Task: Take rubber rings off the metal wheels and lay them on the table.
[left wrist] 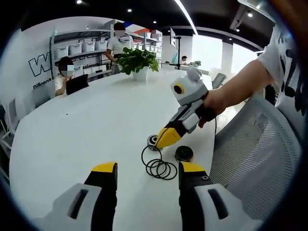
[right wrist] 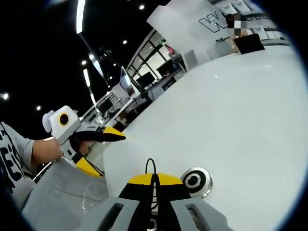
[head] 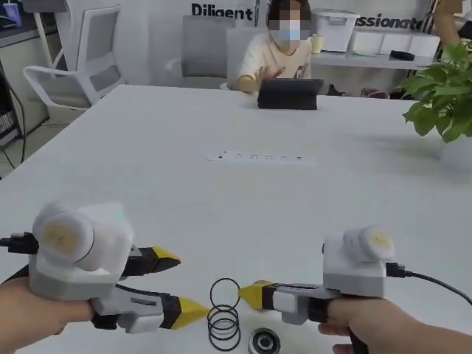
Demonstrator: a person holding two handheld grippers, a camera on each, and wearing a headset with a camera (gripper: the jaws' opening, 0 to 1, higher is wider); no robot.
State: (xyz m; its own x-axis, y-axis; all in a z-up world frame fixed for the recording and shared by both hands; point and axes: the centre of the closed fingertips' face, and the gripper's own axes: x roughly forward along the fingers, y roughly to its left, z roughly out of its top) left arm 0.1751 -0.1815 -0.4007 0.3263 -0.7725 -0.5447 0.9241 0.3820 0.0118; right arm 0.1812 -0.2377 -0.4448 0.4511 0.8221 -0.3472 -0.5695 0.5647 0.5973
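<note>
My right gripper (head: 251,293) is shut on a thin black rubber ring (head: 224,279), which hangs just over the white table (head: 243,206). The ring (right wrist: 150,166) shows as a black line rising from its closed yellow jaws (right wrist: 153,179). Below it lies a small pile of loose rings (head: 221,332) (left wrist: 161,168). A metal wheel (head: 264,341) (right wrist: 195,180) lies beside the pile. The left gripper view shows two wheels, a silver one (left wrist: 153,140) and a dark one (left wrist: 184,153). My left gripper (head: 179,284) (left wrist: 148,167) stands open and empty, left of the rings.
A person with a dark tablet (head: 289,94) sits at the table's far side. A white power strip (head: 258,157) lies mid-table and a green plant (head: 442,92) stands far right. A mesh chair (left wrist: 250,159) is close to the near edge.
</note>
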